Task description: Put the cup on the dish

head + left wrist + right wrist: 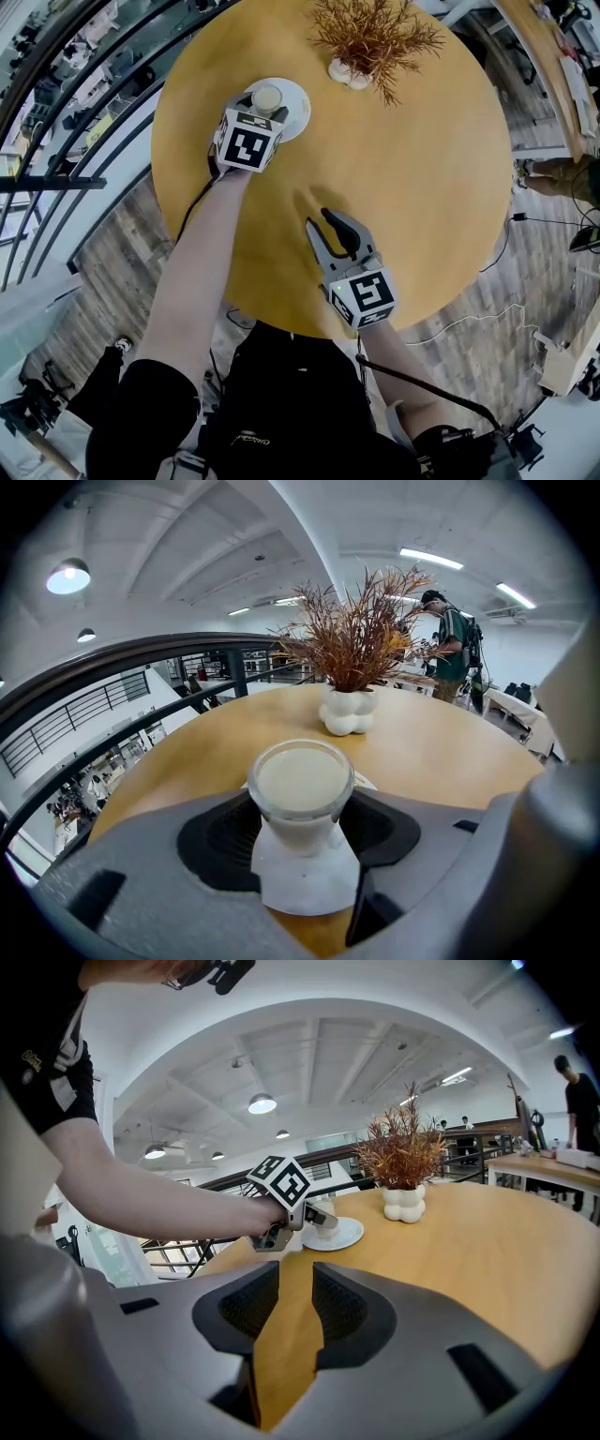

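Observation:
A small glass cup (267,97) with a pale, milky filling stands on a round white dish (298,105) at the far left of the round wooden table (412,187). My left gripper (267,105) reaches over the dish and is shut on the cup. In the left gripper view the cup (302,789) sits between the dark pads (220,841), which touch both its sides, with the dish (305,888) under it. My right gripper (330,234) rests low over the table's near side, open, with only bare wood between its fingers (352,1302). It sees the cup (325,1226) and dish (342,1237) from afar.
A white lumpy vase with dried reddish twigs (370,37) stands at the table's far side, behind the dish (352,714). A dark railing (75,122) runs along the table's left edge. People (455,639) stand at desks far behind.

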`<state>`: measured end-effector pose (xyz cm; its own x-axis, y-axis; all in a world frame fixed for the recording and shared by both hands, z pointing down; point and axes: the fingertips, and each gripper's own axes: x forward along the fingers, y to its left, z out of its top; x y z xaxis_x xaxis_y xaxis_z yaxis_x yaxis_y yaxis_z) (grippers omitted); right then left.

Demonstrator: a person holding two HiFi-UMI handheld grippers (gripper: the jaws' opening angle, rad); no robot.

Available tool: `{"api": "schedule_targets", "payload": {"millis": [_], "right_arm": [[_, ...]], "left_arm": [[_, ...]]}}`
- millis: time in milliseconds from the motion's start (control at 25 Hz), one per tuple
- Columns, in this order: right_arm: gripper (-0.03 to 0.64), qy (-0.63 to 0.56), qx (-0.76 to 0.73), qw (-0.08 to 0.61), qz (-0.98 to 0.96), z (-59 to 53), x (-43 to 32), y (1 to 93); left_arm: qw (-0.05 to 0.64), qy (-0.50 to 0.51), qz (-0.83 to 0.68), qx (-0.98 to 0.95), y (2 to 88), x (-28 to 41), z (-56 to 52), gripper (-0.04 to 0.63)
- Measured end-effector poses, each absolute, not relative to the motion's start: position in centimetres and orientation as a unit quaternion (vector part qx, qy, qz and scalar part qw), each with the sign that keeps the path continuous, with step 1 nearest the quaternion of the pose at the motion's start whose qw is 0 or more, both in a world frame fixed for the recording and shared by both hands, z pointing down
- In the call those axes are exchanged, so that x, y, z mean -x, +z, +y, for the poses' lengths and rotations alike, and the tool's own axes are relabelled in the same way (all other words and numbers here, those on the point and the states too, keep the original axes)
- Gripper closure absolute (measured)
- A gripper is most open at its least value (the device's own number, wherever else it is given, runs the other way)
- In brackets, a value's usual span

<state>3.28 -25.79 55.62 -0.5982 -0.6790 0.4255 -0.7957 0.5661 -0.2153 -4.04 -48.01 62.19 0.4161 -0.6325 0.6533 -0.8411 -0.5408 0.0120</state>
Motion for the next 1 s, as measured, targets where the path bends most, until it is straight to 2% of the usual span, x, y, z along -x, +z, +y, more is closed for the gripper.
{"api": "schedule_targets", "payload": {"millis": [1000], "right_arm": [[0.506, 0.197, -0.426, 0.151, -0.87, -25.56, -3.52, 55.98]], "left_arm": [[0.16, 0.29, -0.456, -0.826, 62.49, 3.87, -48.49, 0.327]]}}
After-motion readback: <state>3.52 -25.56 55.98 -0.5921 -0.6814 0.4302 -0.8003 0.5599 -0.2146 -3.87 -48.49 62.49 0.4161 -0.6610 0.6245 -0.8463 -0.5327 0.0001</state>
